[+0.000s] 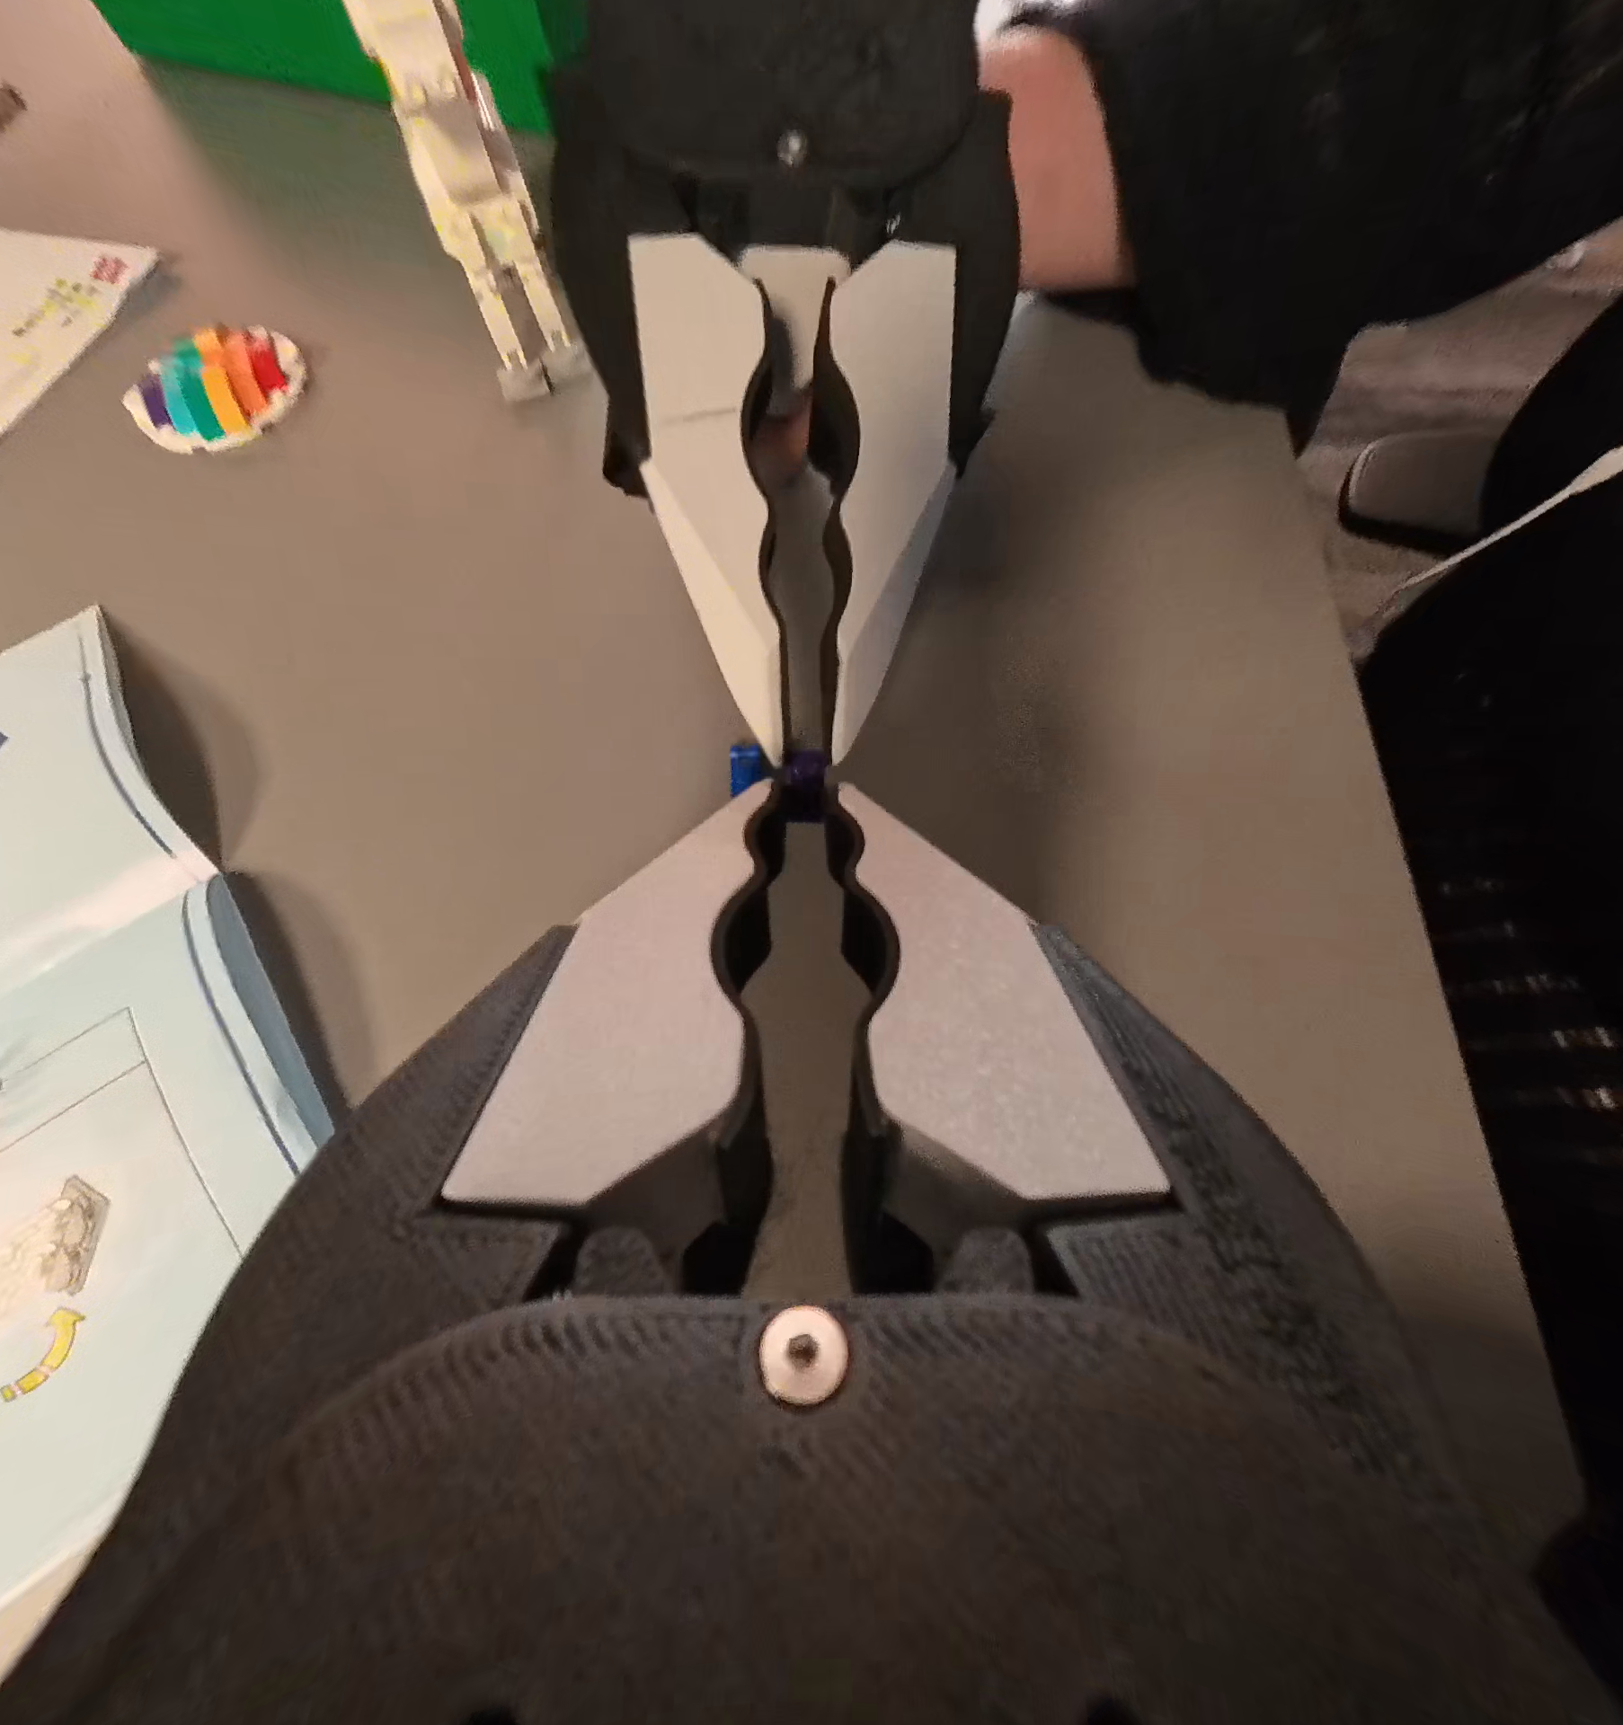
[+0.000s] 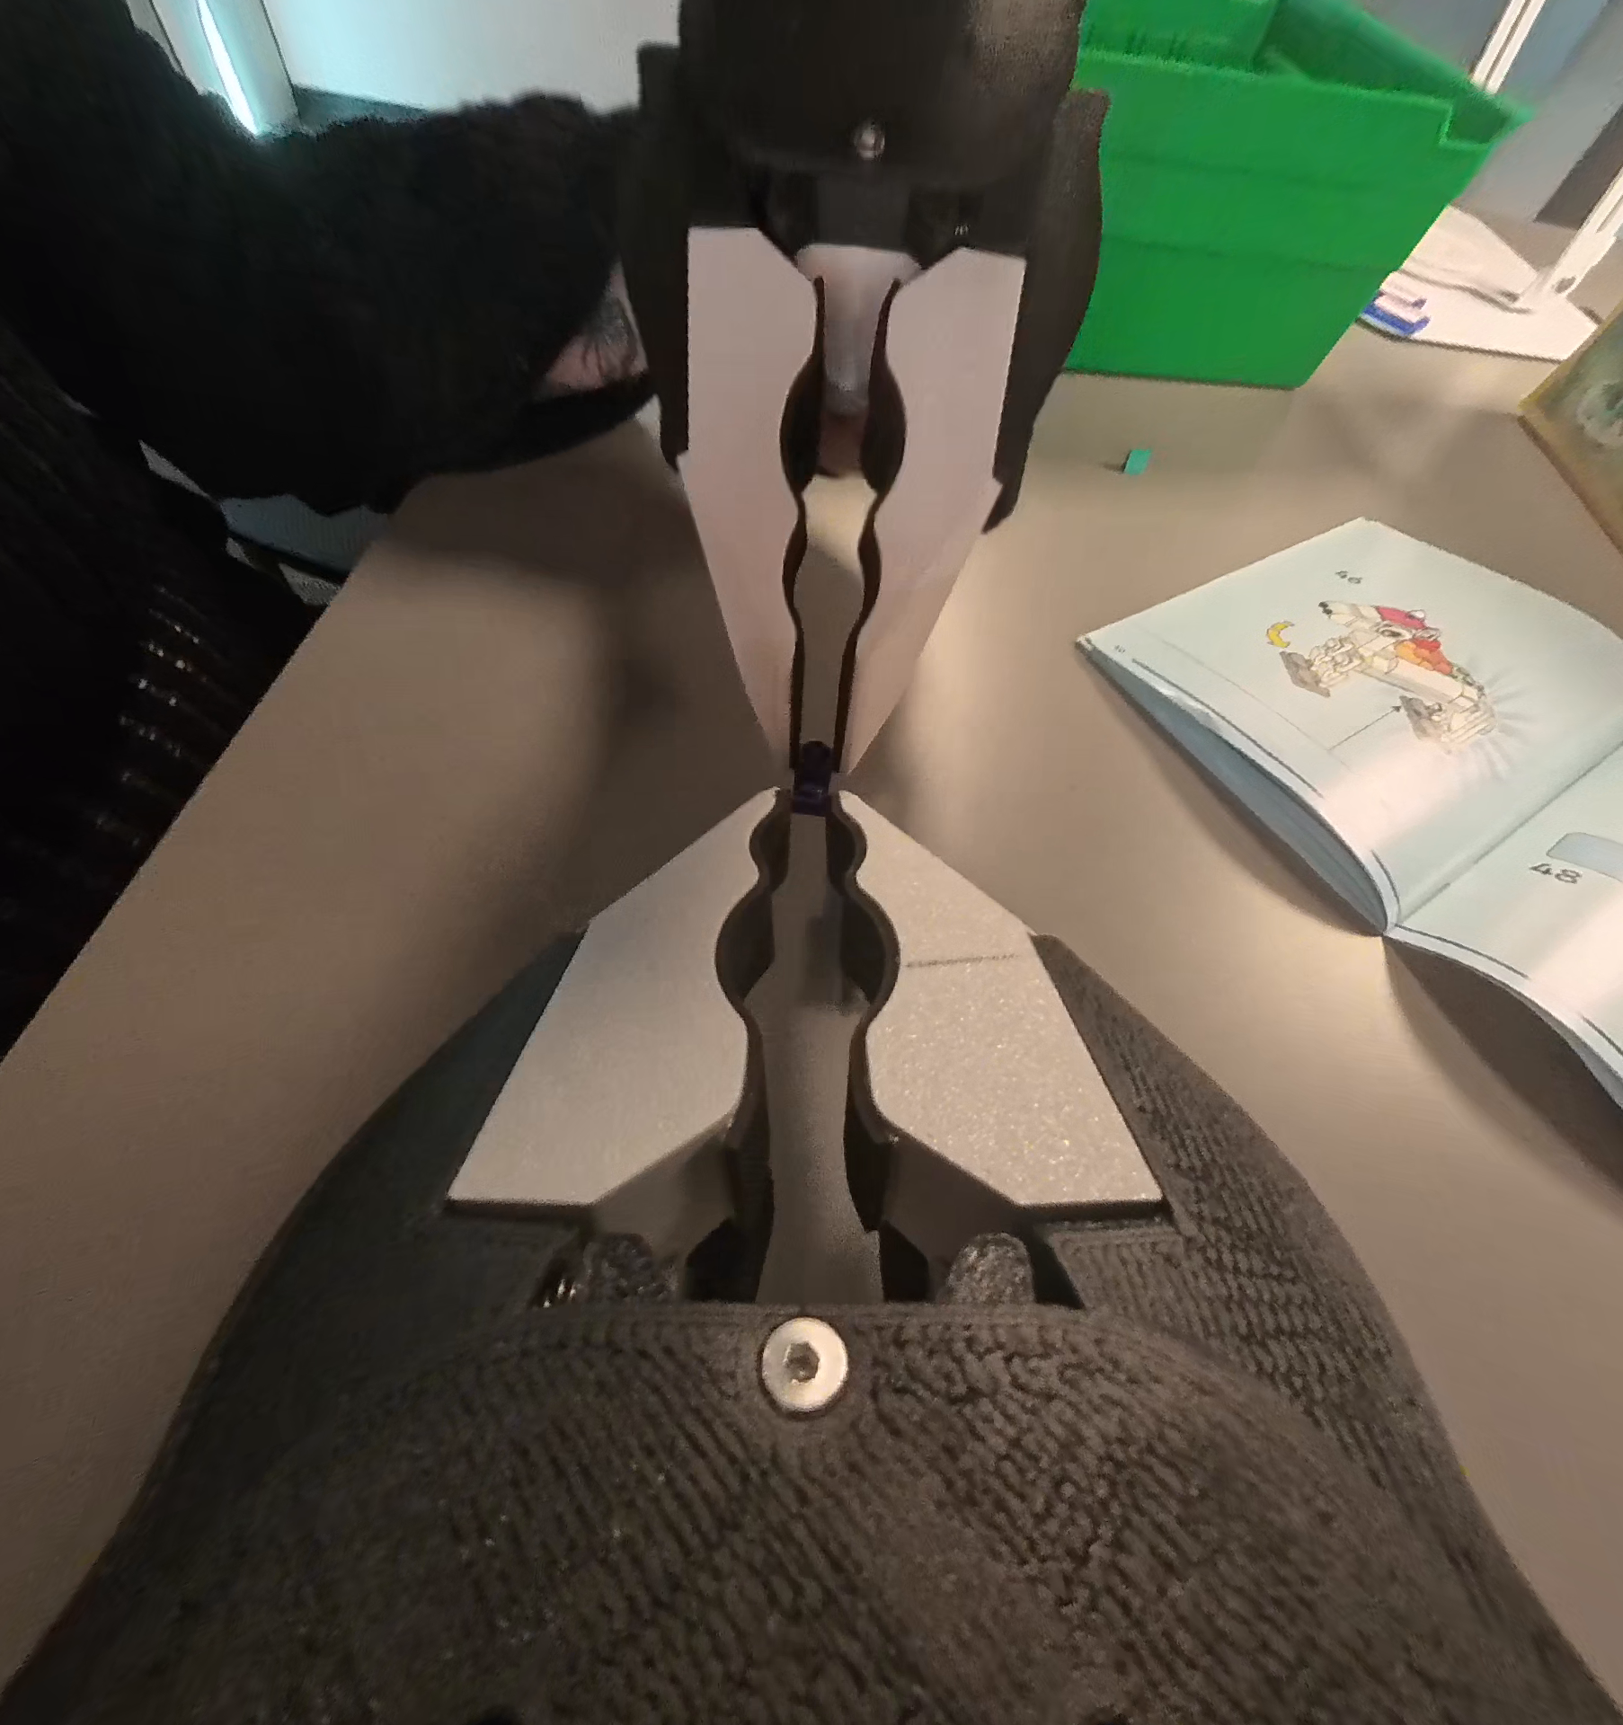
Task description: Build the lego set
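Observation:
My two grippers meet tip to tip above the grey table (image 1: 434,597). In the left wrist view my left gripper (image 1: 803,805) is shut on a small dark purple lego piece (image 1: 803,782). My right gripper (image 1: 805,742) comes in from the far side, and its closed tips touch the same piece. A small blue part (image 1: 742,765) sticks out just left of those tips. In the right wrist view my right gripper (image 2: 812,805) is shut on the dark purple piece (image 2: 812,775), and the left gripper (image 2: 819,742) pinches its far end.
An open instruction booklet (image 1: 51,980) (image 2: 1405,747) lies beside the grippers. A round white piece with rainbow bricks (image 1: 215,387) and a tall white lego build (image 1: 490,205) stand farther off. A green bin (image 2: 1256,215) is at the back. A black chair (image 1: 1536,933) stands at the table's edge.

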Motion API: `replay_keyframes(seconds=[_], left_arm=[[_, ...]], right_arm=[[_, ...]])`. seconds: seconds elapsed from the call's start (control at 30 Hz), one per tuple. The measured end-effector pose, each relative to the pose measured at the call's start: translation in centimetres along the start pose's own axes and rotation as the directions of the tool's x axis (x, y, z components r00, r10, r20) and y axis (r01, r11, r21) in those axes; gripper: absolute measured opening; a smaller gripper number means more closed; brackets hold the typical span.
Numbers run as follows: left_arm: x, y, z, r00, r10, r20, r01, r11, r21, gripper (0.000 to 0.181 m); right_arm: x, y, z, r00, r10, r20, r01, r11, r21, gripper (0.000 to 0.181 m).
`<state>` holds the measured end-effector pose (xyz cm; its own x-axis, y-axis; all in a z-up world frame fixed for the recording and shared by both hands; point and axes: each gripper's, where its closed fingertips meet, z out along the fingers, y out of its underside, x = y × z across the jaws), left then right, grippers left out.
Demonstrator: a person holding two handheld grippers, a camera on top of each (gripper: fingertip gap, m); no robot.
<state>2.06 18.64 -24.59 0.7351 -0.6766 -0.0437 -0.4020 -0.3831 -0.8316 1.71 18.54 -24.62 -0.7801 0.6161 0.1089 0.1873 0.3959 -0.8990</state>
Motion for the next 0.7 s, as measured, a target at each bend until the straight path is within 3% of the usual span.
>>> replay_keyframes(seconds=[0.03, 0.2, 0.3, 0.43, 0.57, 0.7], left_arm=[[0.0, -0.4, -0.2, 1.000, -0.008, -0.004, 0.008, 0.999, 0.032, 0.007], [-0.1, -1.9, -1.0, 0.998, -0.046, -0.032, 0.051, 0.985, 0.167, 0.007], [-0.4, -2.1, -1.0, 0.995, -0.091, -0.048, 0.099, 0.977, 0.188, 0.007], [-1.5, -0.8, -0.5, 0.992, -0.128, 0.005, 0.126, 0.986, 0.111, 0.007], [-2.0, 1.1, 0.3, 0.991, -0.119, 0.053, 0.119, 0.993, -0.001, 0.007], [-1.8, 1.6, 1.0, 0.993, -0.113, 0.033, 0.114, 0.993, -0.037, 0.007]], right_arm=[[0.0, -0.2, -0.1, 1.000, 0.001, -0.001, -0.001, 1.000, 0.018, 0.005], [0.3, -1.4, -0.7, 1.000, 0.002, -0.008, -0.002, 0.995, 0.098, 0.005], [0.5, -1.6, -0.9, 1.000, -0.003, -0.028, 0.005, 0.994, 0.107, 0.005], [1.2, -0.6, -0.9, 0.997, -0.016, -0.079, 0.019, 0.999, 0.039, 0.007], [0.7, 1.6, -0.5, 0.999, 0.050, -0.019, -0.051, 0.995, -0.082, 0.035], [0.5, 3.0, 0.2, 1.000, 0.010, -0.027, -0.015, 0.984, -0.180, 0.030]])
